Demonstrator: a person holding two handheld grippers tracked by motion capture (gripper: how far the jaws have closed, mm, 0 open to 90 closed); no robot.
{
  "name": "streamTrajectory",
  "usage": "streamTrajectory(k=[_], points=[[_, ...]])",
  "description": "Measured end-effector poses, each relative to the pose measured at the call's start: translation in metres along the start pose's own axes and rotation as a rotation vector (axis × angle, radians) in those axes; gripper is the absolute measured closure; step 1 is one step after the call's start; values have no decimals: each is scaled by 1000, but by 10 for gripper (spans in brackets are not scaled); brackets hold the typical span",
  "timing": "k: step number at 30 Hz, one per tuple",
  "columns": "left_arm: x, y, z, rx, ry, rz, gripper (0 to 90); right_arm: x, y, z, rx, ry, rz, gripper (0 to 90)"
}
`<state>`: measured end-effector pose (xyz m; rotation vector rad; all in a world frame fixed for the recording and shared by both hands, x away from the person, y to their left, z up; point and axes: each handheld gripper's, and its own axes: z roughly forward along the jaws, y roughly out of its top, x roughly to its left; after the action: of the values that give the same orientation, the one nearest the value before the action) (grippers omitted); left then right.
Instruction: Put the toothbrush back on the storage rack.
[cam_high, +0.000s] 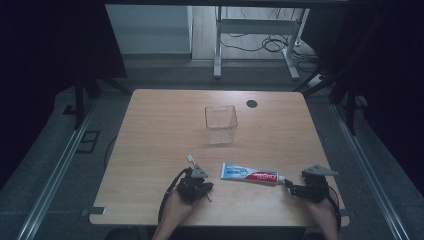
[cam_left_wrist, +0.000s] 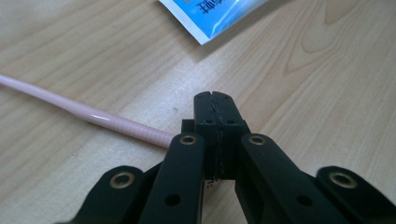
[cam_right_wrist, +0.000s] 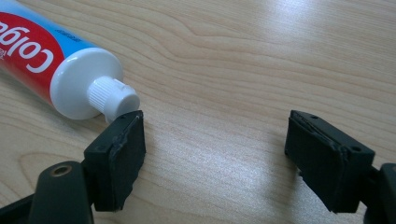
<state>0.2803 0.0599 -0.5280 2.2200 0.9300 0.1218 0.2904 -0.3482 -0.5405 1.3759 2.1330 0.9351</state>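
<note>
Pink toothbrush (cam_left_wrist: 88, 114) beside toothpaste tube (cam_high: 249, 174)

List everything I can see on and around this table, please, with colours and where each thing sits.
table: one, light wood, centre of the high view
clear container: one, see-through, upright on the table's far middle
toothpaste tube: one, white, blue and red, lying flat at the near edge, between the grippers
toothbrush: one, pink handle, lying on the table beside the left gripper
round hole cover: one, black, far right of the tabletop
desk frame: one, grey, on the floor beyond the table
left gripper: one, black, jaws shut, nothing seen between them
right gripper: one, black, jaws open, one pad by the tube's cap
</note>
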Motion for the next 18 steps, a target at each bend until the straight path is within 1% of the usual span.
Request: streamTrajectory(k=[4,5,8,9,11,12,16,18], points=[[-1,-1,-1,2,-3,0,895,0,0,0,0,0,0,200],[-2,-2,-1,-3,-1,-5,895,0,0,0,0,0,0,200],[-1,-4,-3,8,1,-3,895,0,0,0,0,0,0,200],[-1,-7,-5,10,8,-6,895,0,0,0,0,0,0,199],[-1,-8,-5,8,9,-11,895,0,0,0,0,0,0,200],[1,-11,-8,14,15,-14,895,0,0,0,0,0,0,200],[4,-15,-11,17,24,-19,896,0,0,0,0,0,0,200],[6,-18,-14,13,28,-30,895,0,0,0,0,0,0,200]])
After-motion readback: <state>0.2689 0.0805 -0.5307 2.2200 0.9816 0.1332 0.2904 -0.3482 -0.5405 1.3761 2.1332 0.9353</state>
